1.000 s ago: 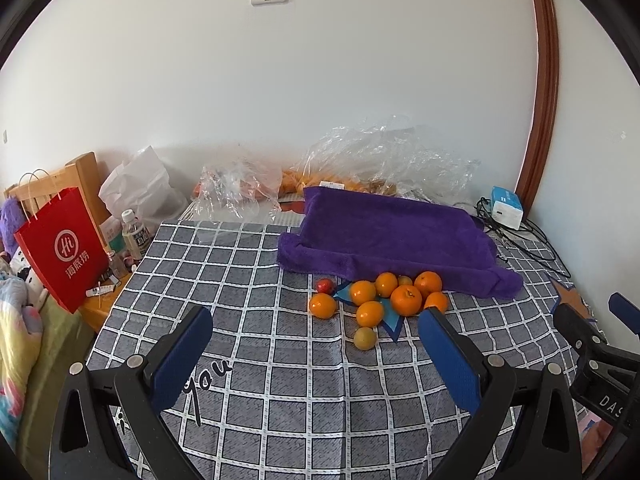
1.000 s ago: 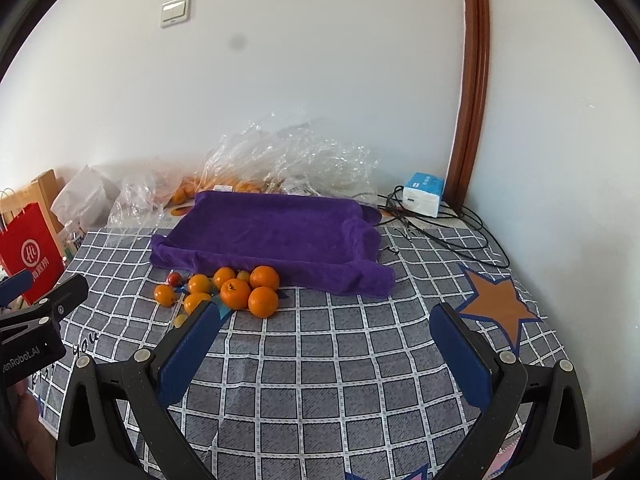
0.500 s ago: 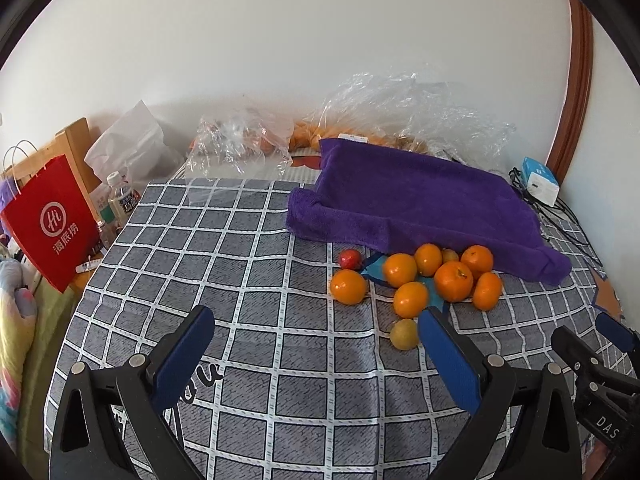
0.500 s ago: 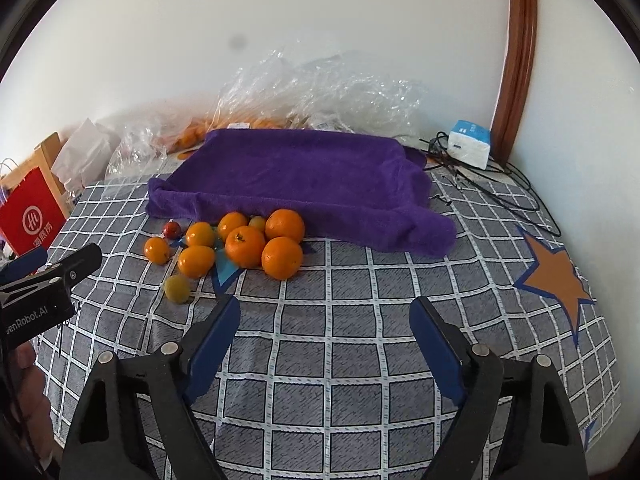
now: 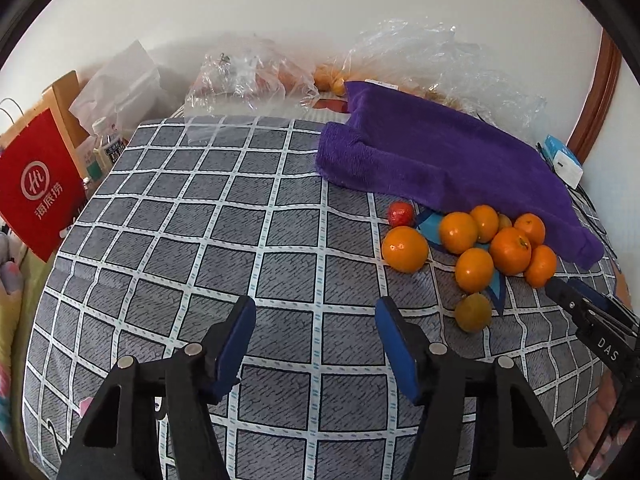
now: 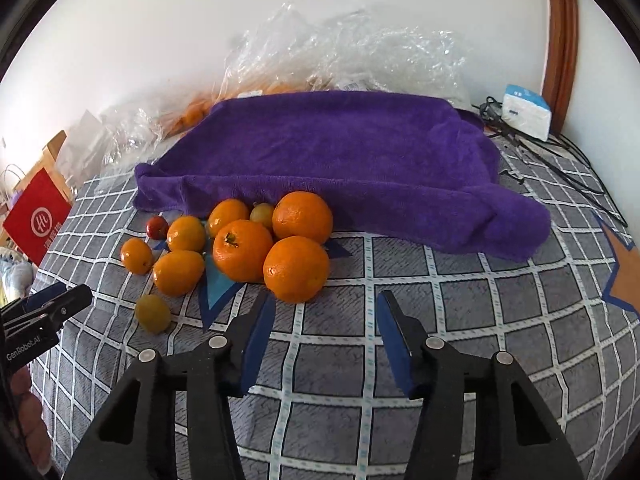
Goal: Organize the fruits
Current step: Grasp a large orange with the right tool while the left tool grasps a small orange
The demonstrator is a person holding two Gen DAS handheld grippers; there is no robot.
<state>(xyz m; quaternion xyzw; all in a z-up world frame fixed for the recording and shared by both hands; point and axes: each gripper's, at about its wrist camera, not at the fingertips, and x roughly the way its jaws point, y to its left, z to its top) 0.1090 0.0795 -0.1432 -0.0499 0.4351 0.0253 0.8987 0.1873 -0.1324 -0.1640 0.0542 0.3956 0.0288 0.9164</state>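
Item: fruit cluster (image 6: 244, 248), lying on the grid-patterned surface (image 6: 460, 320) against the near hem of the purple towel (image 6: 352, 160). In my right wrist view it sits at 11 o'clock from the right gripper (image 6: 324, 336); in my left wrist view it is at 2 o'clock (image 5: 476, 248) from the left gripper (image 5: 316, 340).

Change since half a second ago: I have both cameras closer and lower, so the fruit fills more of each view. Both grippers, then spread wide, now stand with their blue pads narrower but still apart, holding nothing.

Contents: seven oranges touching or nearly touching; nearest the right gripper is one large orange (image 6: 296, 269). A small red fruit (image 6: 157, 227) lies at the towel edge, at 9 o'clock of the group. A yellow-green fruit (image 6: 153, 313) lies apart at 7 o'clock; a second one (image 6: 262, 213) is wedged among the oranges.

Orientation: the cluster's long axis runs along the towel hem, roughly 9 to 3 o'clock in the right view. One orange (image 6: 242, 250) shows its stem toward 10 o'clock.

Surroundings: clear plastic bags (image 6: 340, 56) behind the towel against a white wall; a white-and-blue box (image 6: 524, 112) with black cables at 1 o'clock; a red paper bag (image 5: 36, 188) and a bottle (image 5: 106, 144) off the surface's left edge.
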